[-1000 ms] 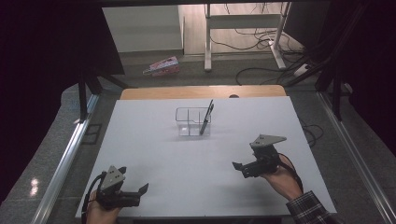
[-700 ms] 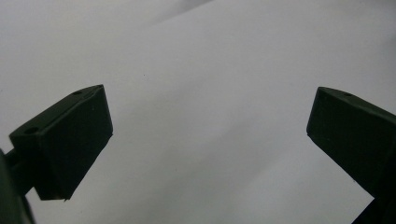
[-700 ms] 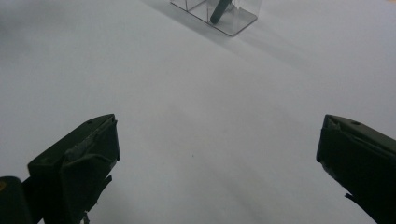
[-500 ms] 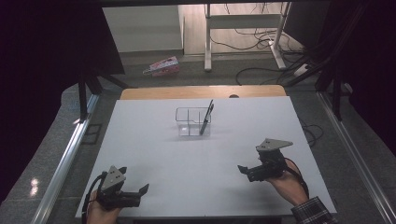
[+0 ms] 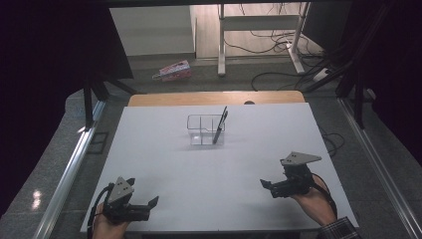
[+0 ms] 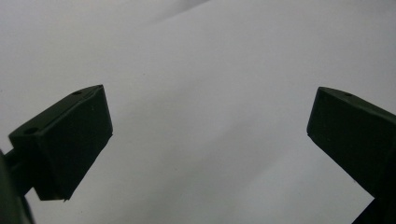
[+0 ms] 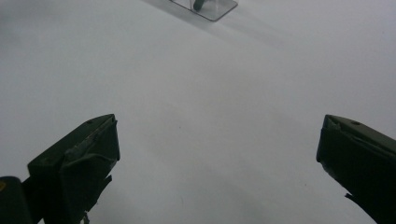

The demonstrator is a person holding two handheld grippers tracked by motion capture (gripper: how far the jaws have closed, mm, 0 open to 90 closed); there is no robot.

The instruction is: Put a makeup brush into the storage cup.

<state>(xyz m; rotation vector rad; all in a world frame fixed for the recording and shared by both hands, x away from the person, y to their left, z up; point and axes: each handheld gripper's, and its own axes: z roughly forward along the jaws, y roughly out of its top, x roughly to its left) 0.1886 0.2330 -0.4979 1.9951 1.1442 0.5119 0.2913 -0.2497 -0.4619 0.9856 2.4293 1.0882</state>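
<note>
A clear plastic organizer box point(image 5: 205, 130) stands at the middle back of the white table point(image 5: 164, 164). A black pen point(image 5: 219, 125) leans upright in its right compartment. The box's base corner point(image 7: 205, 8) peeks in at the top of the right gripper view. My left gripper point(image 5: 149, 203) rests near the front left edge, open and empty, jaws wide apart over bare white surface point(image 6: 210, 130). My right gripper point(image 5: 267, 185) sits low at the front right, also open with nothing between its jaws point(image 7: 217, 154).
Beyond the white sheet a strip of wooden tabletop point(image 5: 214, 98) shows. On the floor behind lie a pink package point(image 5: 173, 70), cables point(image 5: 278, 74) and a desk frame point(image 5: 259, 40). Metal rails point(image 5: 74, 159) flank the table on both sides.
My right gripper has drawn back toward the front right edge and lowered to the table. The left gripper has stayed put.
</note>
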